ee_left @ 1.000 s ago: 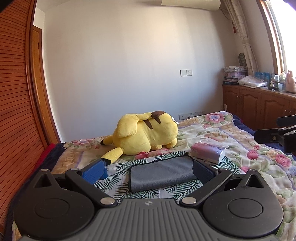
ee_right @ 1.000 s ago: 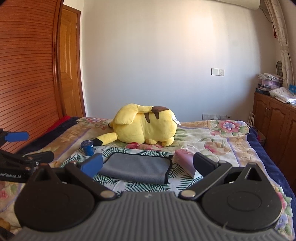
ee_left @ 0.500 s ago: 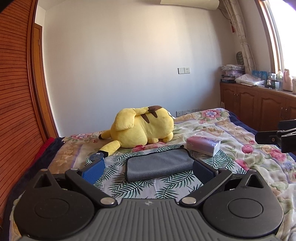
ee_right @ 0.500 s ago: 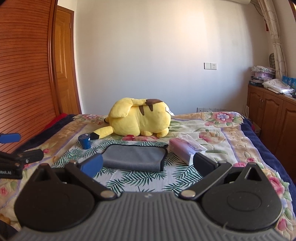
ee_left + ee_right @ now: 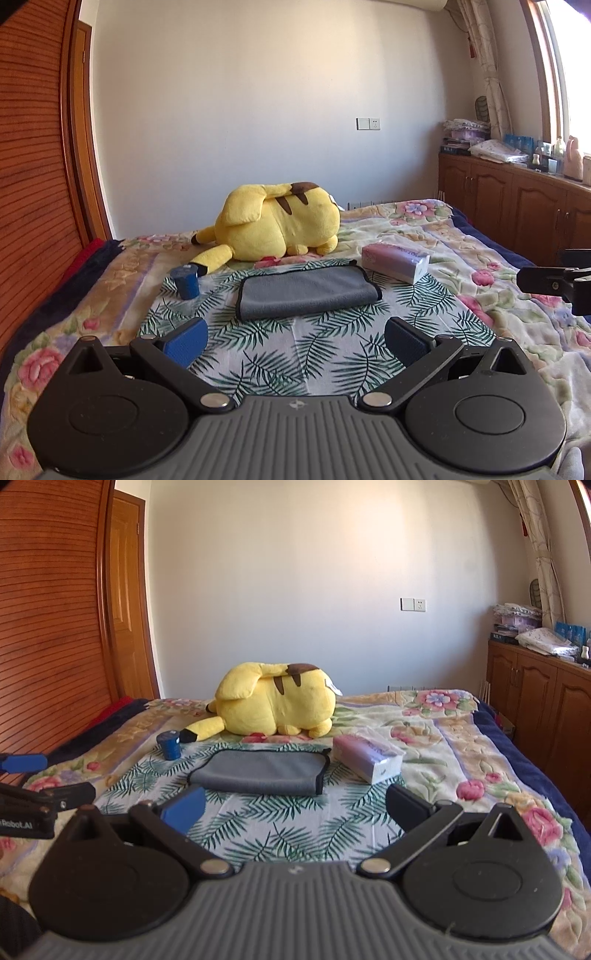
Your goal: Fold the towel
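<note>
- Both pairs of fingers are spread wide and hold nothing: the left gripper (image 5: 295,341) and the right gripper (image 5: 294,808) each hover over the palm-leaf cloth (image 5: 295,354), short of the towel.
- Left fingers (image 5: 184,341) show blue pads; one right-side pad (image 5: 404,803) looks dark.
- Grey towel (image 5: 306,291) lies folded flat on the leaf cloth on the bed (image 5: 480,258), dark trim along its edges.
- Yellow plush toy (image 5: 277,227) lies behind the towel, near it.
- Small blue cylinder (image 5: 186,282) stands upright to the towel's left, by the plush tail.
- Tissue pack (image 5: 395,262) sits just right of the towel's far corner.
- Wooden cabinets (image 5: 517,206) line the right wall.
</note>
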The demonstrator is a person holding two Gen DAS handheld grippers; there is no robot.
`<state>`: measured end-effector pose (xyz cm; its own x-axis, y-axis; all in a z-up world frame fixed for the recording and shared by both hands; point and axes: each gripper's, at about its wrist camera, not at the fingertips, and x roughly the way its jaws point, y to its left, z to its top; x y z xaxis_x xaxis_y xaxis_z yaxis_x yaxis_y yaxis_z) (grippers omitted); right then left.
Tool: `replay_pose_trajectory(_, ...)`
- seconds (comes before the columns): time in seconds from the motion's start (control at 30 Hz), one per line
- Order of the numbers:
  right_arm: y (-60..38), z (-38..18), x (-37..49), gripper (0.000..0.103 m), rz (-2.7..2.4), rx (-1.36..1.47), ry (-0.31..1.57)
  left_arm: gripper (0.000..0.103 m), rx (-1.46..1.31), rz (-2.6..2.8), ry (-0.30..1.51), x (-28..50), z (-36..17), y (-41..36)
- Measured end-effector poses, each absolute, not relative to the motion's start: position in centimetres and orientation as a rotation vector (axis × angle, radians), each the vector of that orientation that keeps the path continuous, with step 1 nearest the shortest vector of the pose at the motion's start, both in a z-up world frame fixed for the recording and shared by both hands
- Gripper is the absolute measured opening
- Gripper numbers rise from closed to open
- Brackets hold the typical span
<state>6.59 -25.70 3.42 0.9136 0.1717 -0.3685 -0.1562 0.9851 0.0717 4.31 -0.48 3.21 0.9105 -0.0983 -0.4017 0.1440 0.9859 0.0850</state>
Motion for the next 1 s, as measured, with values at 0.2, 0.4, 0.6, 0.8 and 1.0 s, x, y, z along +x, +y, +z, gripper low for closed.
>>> replay_pose_trajectory(0.2, -25.8, 2.4, 5.0, 0.103, 0.151, 0.027, 0.388, 0.087, 0.099, -0.131, 0.418, 2.8, 2.4, -0.5)
replay_pose_trajectory(0.4, -26.1, 1.1, 4.1, 0.103, 0.139, 0.041, 0.391, 0.087, 0.107, -0.127, 0.429, 2.0, 1.6, -0.4)
replay_pose_trajectory(0.6, -26.3, -0.5, 3.7, 0.103, 0.142, 0.042, 0.397, 0.087, 0.086, -0.114, 0.448, 1.7, -0.1, -0.2)
replay_pose_trajectory(0.8, -26.7, -1.7, 3.7, 0.103, 0.149, 0.051, 0.397, 0.087, 0.058, -0.097, 0.443, 1.9, -1.6, 0.1)
replay_pose_trajectory(1.0, -26.9, -2.1, 3.8, 0.103, 0.143, 0.063, 0.396, 0.087, 0.059, -0.085, 0.424, 1.7, -1.8, 0.0)
